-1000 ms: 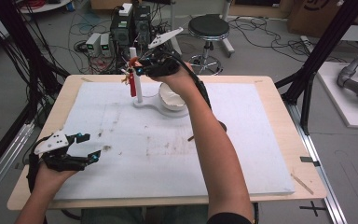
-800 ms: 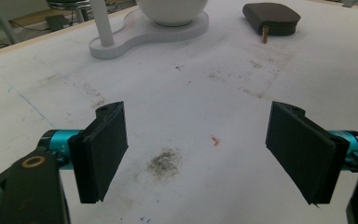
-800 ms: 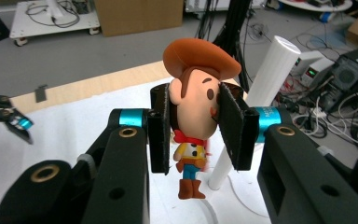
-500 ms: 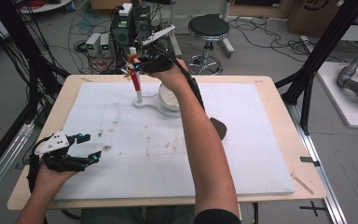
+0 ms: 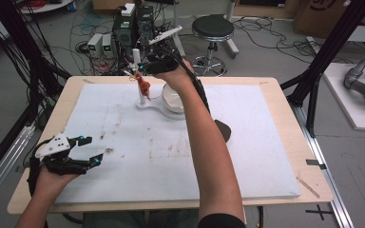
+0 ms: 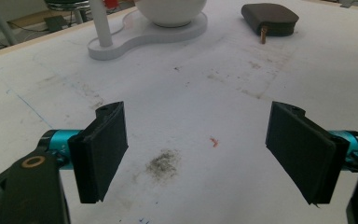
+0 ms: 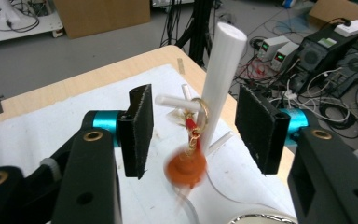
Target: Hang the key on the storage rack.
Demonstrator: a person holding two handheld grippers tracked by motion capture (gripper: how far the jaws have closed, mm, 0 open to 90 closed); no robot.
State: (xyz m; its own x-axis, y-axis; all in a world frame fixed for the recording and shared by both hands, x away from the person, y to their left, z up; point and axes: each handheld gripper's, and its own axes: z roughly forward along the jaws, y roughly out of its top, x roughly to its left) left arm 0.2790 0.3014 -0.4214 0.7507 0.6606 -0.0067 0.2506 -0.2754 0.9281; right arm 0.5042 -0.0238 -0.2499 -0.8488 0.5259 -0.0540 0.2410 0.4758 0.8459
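Work in hand: hanging an orange charm (image 7: 185,169) by its gold ring (image 7: 201,112) on a peg (image 7: 177,101) of the white stand (image 7: 218,79).
Charm, place: it hangs from the peg just beside the post, ring looped over the peg; its body is blurred, so it appears to be swinging. In the high view it shows as a small red-orange spot (image 5: 144,86) on the stand (image 5: 141,80).
Right gripper (image 7: 193,128): released, jaws wide apart on either side of the charm and touching neither it nor the post; held at the far edge of the table (image 5: 275,85).
Left gripper (image 5: 86,151): also released, jaws spread and holding nothing, resting low over the white mat (image 5: 247,156) at the near left corner.
Progress: judged nearly finished, since the charm's weight is on the peg and no jaw bears on it. Left to do: draw the right gripper clear.
Obstacles: the post stands between the open jaws, and a careless pull-back could knock the stand or brush the charm off.
Nearby: white bowl (image 5: 173,100) on the stand's base; dark pouch (image 6: 269,18) well apart on the mat.
Beyond the table: stool (image 5: 212,29), electronic boxes and cables on the floor.
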